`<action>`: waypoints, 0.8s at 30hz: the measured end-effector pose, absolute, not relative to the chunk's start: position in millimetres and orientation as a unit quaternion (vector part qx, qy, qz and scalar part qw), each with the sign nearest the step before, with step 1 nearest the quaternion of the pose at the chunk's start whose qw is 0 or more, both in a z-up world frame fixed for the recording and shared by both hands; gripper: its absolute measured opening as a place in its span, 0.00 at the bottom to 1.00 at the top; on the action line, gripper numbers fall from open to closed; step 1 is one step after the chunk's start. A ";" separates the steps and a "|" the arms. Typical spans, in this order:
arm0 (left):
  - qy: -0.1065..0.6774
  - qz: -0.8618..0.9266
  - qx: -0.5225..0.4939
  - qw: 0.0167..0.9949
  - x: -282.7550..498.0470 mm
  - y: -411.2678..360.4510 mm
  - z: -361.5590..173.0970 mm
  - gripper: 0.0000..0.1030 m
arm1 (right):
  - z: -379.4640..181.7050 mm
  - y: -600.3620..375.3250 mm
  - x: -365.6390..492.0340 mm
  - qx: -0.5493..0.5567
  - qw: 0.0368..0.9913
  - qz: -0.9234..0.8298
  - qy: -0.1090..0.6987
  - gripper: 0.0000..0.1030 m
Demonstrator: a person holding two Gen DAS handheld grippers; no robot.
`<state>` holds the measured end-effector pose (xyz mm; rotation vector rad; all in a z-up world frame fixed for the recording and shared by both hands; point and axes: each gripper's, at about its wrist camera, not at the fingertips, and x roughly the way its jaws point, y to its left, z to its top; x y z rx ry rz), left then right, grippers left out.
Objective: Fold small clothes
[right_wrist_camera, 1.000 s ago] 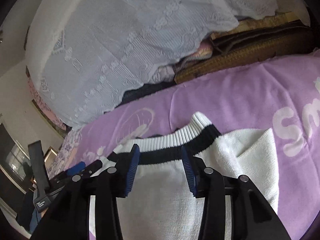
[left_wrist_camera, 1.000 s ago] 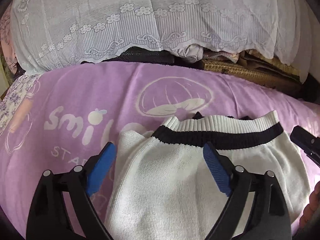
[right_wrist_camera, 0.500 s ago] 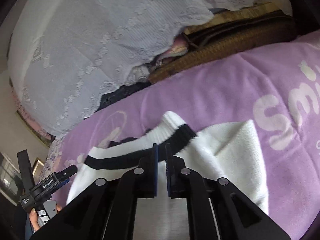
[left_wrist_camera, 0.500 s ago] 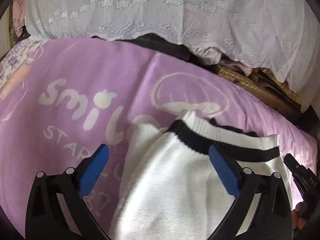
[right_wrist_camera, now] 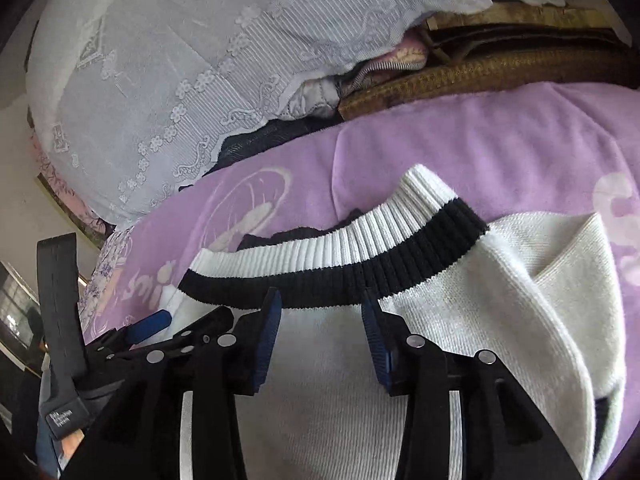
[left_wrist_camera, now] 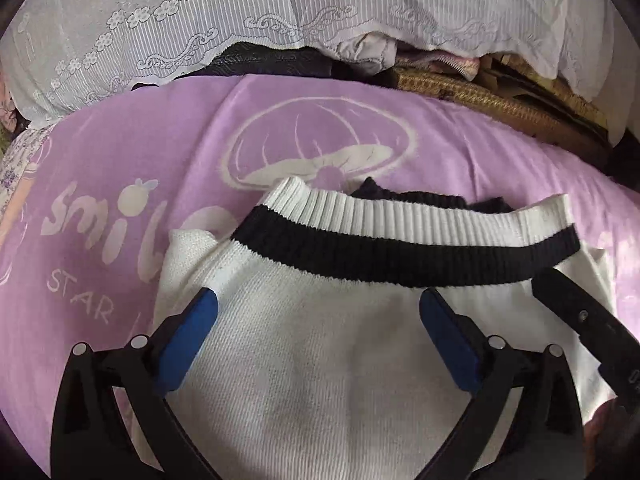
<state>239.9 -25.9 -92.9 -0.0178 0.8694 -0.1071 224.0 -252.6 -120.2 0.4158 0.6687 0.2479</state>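
Left wrist view: your sweater (left_wrist_camera: 320,360) runs off the frame's bottom edge.
Both your left gripper (left_wrist_camera: 320,316) and right gripper (right_wrist_camera: 320,312) gape empty over it; its lower half is unseen.

Lace-covered pile (left_wrist_camera: 280,20) blocks beyond (probably).

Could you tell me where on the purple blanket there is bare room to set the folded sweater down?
The purple blanket is bare to the left of the white sweater, over the "smile" lettering, and beyond its striped hem, around the mushroom print. It is crowded along the far edge, under the lace cloth and woven mats.
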 end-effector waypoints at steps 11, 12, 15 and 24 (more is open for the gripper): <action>0.418 -0.047 0.018 0.907 190.8 -3.1 -110.5 0.95 | -140.0 -273.4 174.3 0.227 0.909 0.093 0.337 0.24; 0.404 -0.044 0.015 0.914 179.8 -1.1 -104.1 0.95 | -136.5 -275.7 162.8 0.231 0.913 0.083 0.325 0.25; 0.385 -0.048 0.010 0.922 149.2 3.1 -94.4 0.95 | -128.0 -278.1 129.2 0.239 0.918 0.087 0.304 0.28; 0.416 -0.025 0.043 0.908 109.0 -3.8 -116.7 0.96 | -146.6 -255.6 83.7 0.203 0.911 0.074 0.352 0.29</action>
